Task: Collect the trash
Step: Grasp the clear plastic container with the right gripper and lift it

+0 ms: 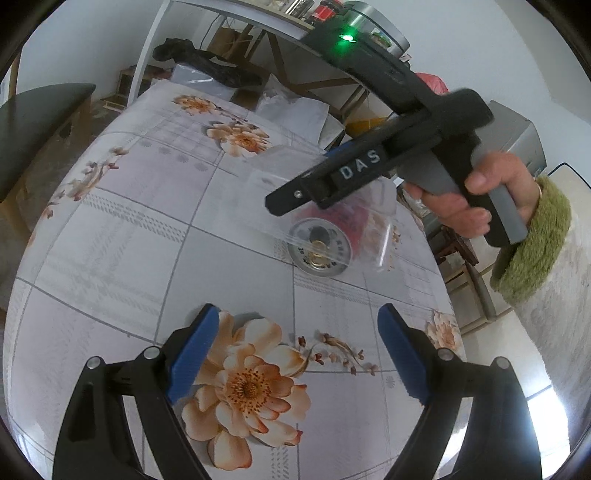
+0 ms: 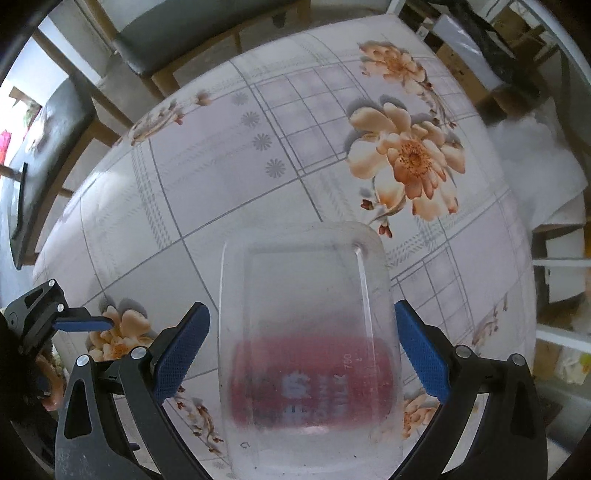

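Note:
A clear plastic container point(image 2: 306, 332) lies between my right gripper's point(image 2: 303, 347) wide-spread blue fingers, with small gaps on both sides. A red can point(image 2: 310, 384) shows blurred through the container. In the left wrist view the can point(image 1: 321, 247) lies on its side, its silver end facing me, under the clear container point(image 1: 373, 221), with the right gripper point(image 1: 332, 173) over them. My left gripper point(image 1: 299, 350) is open and empty over the flowered tablecloth point(image 1: 147, 229), short of the can. It shows in the right wrist view point(image 2: 85, 325) at the left.
Dark padded chairs point(image 2: 173, 33) stand past the table's far edge. White plastic bags point(image 1: 295, 103) lie at the table's far end. A shelf point(image 1: 280, 22) with jars and a grey appliance point(image 1: 517, 140) stand beyond.

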Demonstrator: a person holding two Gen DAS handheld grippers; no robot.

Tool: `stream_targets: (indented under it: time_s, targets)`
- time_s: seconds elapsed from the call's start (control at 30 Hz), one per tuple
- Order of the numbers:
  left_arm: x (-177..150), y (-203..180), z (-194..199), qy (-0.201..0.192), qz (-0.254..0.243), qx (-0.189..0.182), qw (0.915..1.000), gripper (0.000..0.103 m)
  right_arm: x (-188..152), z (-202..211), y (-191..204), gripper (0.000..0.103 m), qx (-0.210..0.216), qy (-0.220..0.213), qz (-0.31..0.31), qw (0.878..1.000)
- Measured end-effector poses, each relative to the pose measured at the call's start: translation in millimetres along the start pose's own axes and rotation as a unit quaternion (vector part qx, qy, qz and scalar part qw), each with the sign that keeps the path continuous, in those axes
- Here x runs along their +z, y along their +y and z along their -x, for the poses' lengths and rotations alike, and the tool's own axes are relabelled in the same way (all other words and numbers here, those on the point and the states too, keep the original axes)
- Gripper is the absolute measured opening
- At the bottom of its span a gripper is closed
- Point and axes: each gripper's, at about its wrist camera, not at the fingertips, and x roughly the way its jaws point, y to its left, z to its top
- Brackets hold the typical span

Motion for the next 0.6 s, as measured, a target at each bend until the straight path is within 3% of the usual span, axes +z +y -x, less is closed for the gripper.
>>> stream_targets:
  time_s: [0.17,0.37,0.6]
  targets:
    - [2.6,3.9,-0.8,-0.004,0.002,-0.004,1.0000,0.085,-19.9,19.4,-27.6,0.082,0.036,-0.050,-0.058,0.996]
    - [10.0,6.9,-8.5,-0.006,0.012,-0.028,0.9995,0.085,-66.6,48.9,-50.6,0.080,0.079,-0.135,-0.115,0.981]
    - [30.1,1.9,-25.9,-0.005,0.007,-0.042,0.9991,0.085,-137.3,68.8,-86.1,0.078,0.127,-0.220,-0.213,0.944]
